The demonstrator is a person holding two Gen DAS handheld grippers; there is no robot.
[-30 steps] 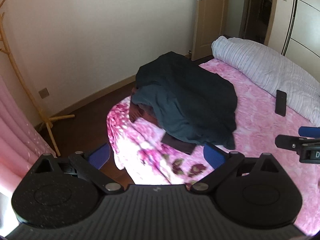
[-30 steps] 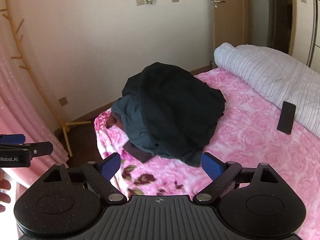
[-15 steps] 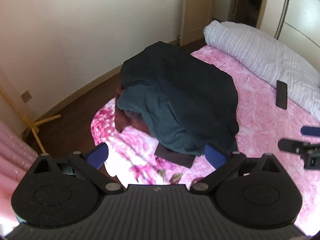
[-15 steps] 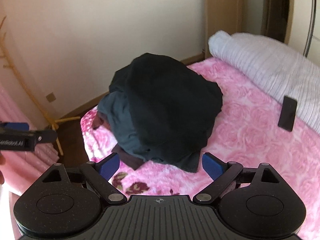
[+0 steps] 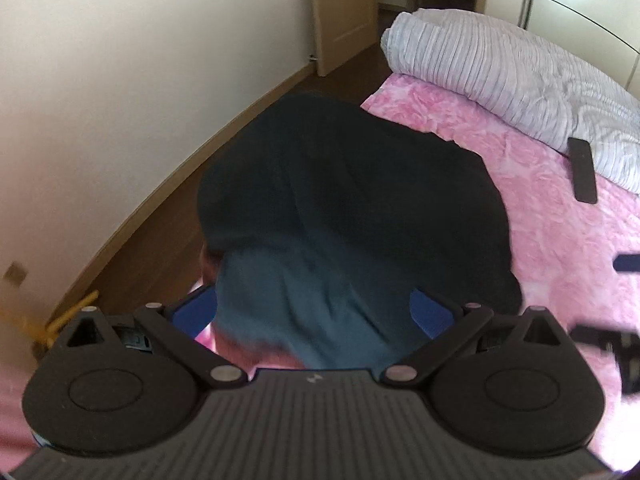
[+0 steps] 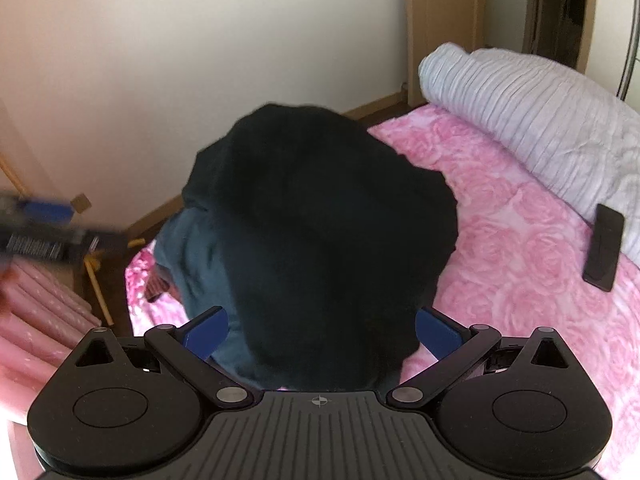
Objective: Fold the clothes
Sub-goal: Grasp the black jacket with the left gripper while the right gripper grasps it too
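A heap of dark clothes lies on the corner of the pink rose-print bed (image 5: 560, 216): a black garment (image 5: 352, 184) on top and a teal-blue one (image 5: 304, 292) beneath it. My left gripper (image 5: 314, 312) is open, its blue fingertips astride the near edge of the teal garment. In the right wrist view the black garment (image 6: 332, 232) fills the middle, with the teal garment (image 6: 196, 256) showing at its left. My right gripper (image 6: 322, 330) is open too, straddling the black garment's near side. Each gripper shows blurred at the edge of the other's view.
A rolled white striped quilt (image 5: 520, 68) lies along the far side of the bed, with a black phone (image 5: 582, 174) beside it. Pink curtains (image 6: 36, 320) and a yellow coat-stand base (image 6: 94, 272) stand at the left. A wall and wooden floor (image 5: 160, 236) border the bed corner.
Both grippers have moved forward and down toward the clothes heap, which now fills much more of each view. Both stayed open.
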